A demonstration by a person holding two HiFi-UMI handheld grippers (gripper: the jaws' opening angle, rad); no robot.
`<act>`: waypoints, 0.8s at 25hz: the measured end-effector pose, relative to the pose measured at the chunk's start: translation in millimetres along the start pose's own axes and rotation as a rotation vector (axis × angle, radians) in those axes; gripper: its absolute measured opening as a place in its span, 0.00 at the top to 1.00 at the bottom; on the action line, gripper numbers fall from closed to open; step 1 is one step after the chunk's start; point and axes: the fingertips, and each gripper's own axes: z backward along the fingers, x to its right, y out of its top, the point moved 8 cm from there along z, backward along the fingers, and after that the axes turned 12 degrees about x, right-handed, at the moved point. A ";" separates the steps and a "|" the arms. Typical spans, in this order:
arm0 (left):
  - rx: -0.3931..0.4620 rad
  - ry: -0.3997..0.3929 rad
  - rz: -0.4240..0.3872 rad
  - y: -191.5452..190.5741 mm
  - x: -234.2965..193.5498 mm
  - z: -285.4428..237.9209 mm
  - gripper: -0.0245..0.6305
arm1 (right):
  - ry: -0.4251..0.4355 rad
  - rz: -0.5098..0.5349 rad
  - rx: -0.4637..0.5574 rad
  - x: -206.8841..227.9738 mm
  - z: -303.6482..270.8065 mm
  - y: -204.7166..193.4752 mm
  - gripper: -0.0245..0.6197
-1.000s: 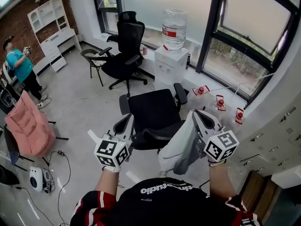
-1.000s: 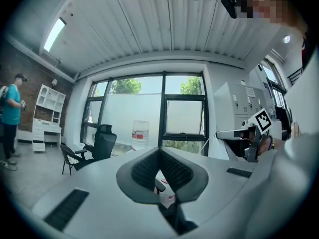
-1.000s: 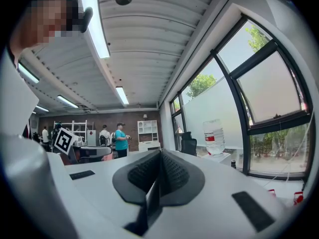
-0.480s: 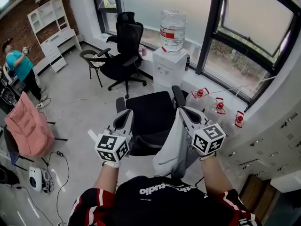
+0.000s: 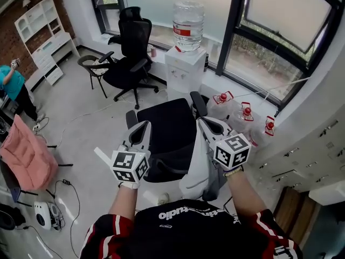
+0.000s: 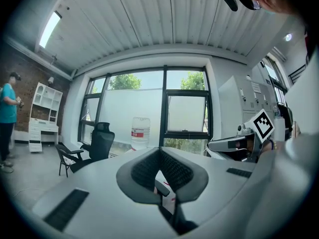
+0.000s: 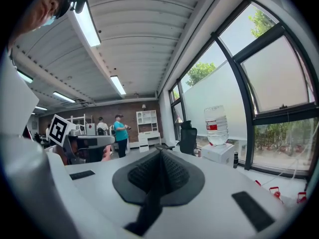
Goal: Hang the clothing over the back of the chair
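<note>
Grey cloth is what your right gripper (image 7: pixel 160 151) has: its jaws are nearly closed, and a dark fold of the clothing (image 5: pixel 195 167) runs down from between the pads. From above, the pale grey garment hangs loose beneath that gripper and down past your forearm.

Your left gripper (image 6: pixel 159 150) has its jaw tips pressed together. No cloth shows between them. Dark shapes appear through the slot below the pads, but I cannot tell what they are. You hold both grippers out in front of you, side by side and roughly level, with their marker cubes toward your body.

Between and just beyond them stands the black office chair (image 5: pixel 163 127), with its backrest on your side and its seat and two armrests further out. The clothing hangs beside the chair's right edge and is not over the backrest; I cannot tell whether it touches the chair.

Beyond the chair, a white water dispenser (image 5: pixel 183 73) carries a large clear bottle (image 5: pixel 188 19) by the window. Red-capped jugs (image 5: pixel 245 114) sit on the floor to its right. A second black office chair (image 5: pixel 129 55) stands further left. At the far left, a pink jacket (image 5: pixel 24 158) is draped over a seat, and a person in a teal top (image 5: pixel 9 85) stands near a white shelf unit (image 5: pixel 46 34).
</note>
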 end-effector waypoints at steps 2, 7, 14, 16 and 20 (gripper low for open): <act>0.002 -0.018 -0.001 -1.2 -8.8 -7.7 0.93 | -0.009 0.019 -0.005 -1.0 -11.4 -1.8 0.93; 0.006 -0.047 -0.007 -1.0 -28.4 -27.9 0.93 | -0.039 0.035 -0.003 1.8 -38.6 -3.6 0.93; 0.007 -0.055 -0.008 -4.5 -43.4 -46.0 0.93 | -0.062 0.056 0.017 11.0 -67.3 -4.2 0.93; 0.003 -0.062 -0.004 -5.5 -43.7 -49.5 0.93 | -0.066 0.072 0.019 16.7 -77.4 -2.5 0.93; -0.003 -0.064 -0.007 -6.9 -42.5 -51.0 0.93 | -0.059 0.126 0.009 26.4 -102.5 2.0 0.93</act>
